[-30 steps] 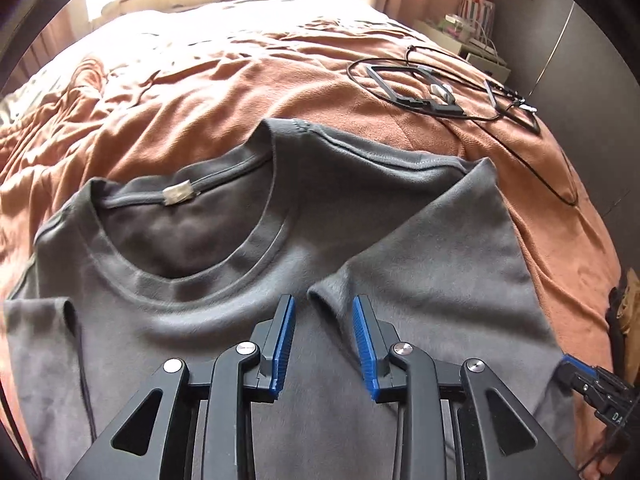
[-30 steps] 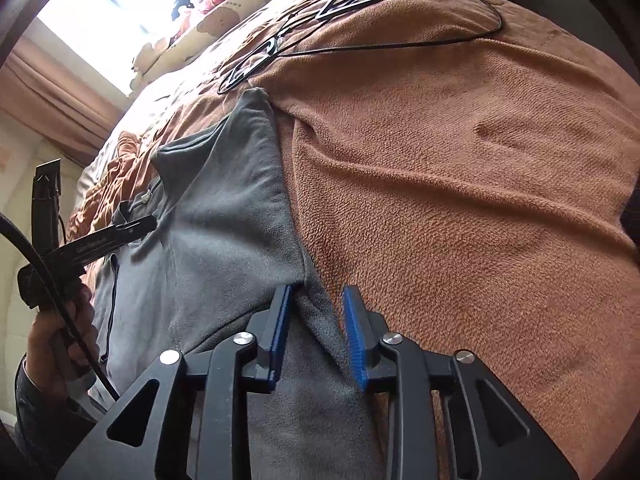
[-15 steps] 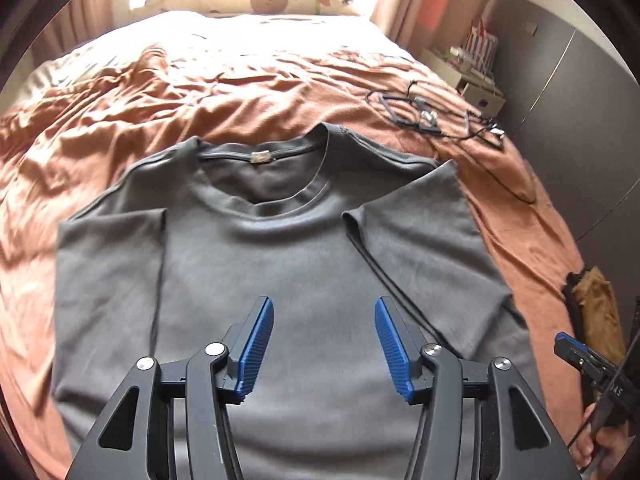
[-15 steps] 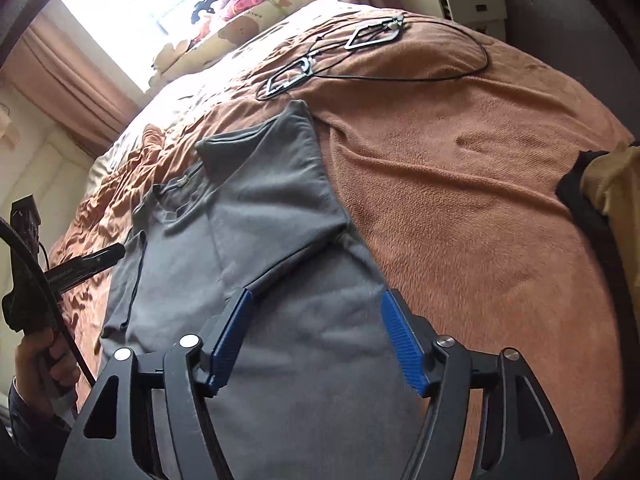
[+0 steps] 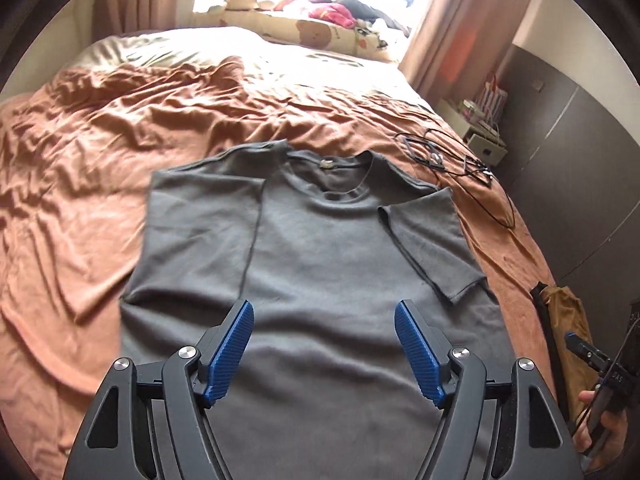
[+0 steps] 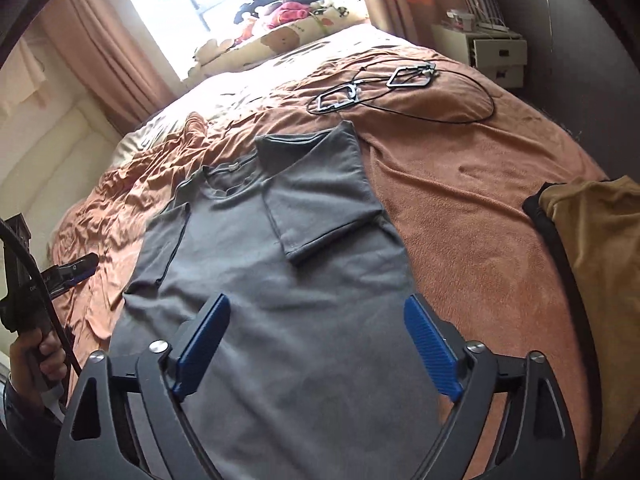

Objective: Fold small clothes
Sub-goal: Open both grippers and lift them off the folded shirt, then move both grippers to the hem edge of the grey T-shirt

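I have the grey T-shirt (image 5: 320, 280) lying face up on the bed (image 5: 100, 160), collar toward the pillows, with both sleeves folded in over the chest. My left tool (image 5: 324, 344) hangs above the shirt's middle, its jaws opening with nothing between them; my right tool (image 6: 316, 348) does likewise over the shirt's right side, jaws spreading and clear of the cloth. I judge the sleeve fold done and the lengthwise fold next: I need to bring both tools down to the hem, out of view below, pinch a corner each, and carry it up to the collar.
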`<state>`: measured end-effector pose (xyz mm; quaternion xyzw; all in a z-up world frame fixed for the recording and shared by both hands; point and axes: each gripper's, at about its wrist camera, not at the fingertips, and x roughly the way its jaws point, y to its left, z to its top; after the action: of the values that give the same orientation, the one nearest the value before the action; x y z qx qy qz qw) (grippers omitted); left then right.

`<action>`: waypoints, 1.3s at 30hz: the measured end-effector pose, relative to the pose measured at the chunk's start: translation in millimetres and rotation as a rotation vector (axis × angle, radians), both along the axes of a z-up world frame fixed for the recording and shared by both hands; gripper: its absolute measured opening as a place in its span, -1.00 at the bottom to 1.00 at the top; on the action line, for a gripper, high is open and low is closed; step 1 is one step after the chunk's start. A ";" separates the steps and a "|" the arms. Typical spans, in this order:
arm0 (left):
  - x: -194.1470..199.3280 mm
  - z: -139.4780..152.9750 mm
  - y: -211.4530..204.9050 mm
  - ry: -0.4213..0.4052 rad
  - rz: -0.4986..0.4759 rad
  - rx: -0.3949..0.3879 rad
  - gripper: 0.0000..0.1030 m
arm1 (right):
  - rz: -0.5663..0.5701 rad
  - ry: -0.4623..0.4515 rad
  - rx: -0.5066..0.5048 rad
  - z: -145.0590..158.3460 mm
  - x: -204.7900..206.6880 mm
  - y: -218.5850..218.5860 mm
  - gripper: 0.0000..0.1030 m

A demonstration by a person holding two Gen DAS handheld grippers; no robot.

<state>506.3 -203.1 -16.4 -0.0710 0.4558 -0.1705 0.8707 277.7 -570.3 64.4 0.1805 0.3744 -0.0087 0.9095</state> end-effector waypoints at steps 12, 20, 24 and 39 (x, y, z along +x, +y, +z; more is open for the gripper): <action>-95.0 12.6 77.2 -0.055 0.071 0.024 0.95 | -0.016 -0.018 -0.043 23.5 -72.0 27.4 1.00; -149.1 7.6 117.0 -0.050 0.107 0.034 0.99 | -0.020 -0.027 -0.049 23.6 -118.9 27.6 1.00; -174.2 1.0 132.3 -0.040 0.107 0.046 0.99 | -0.028 -0.038 -0.035 19.6 -143.4 22.6 1.00; -245.0 -33.6 179.0 0.060 0.085 0.021 0.47 | -0.018 -0.055 -0.014 0.0 -225.2 0.9 0.82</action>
<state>261.3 -24.0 -50.0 -0.0860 0.4800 -0.1263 0.8639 52.5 -569.4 64.4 0.1776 0.3473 -0.0143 0.9207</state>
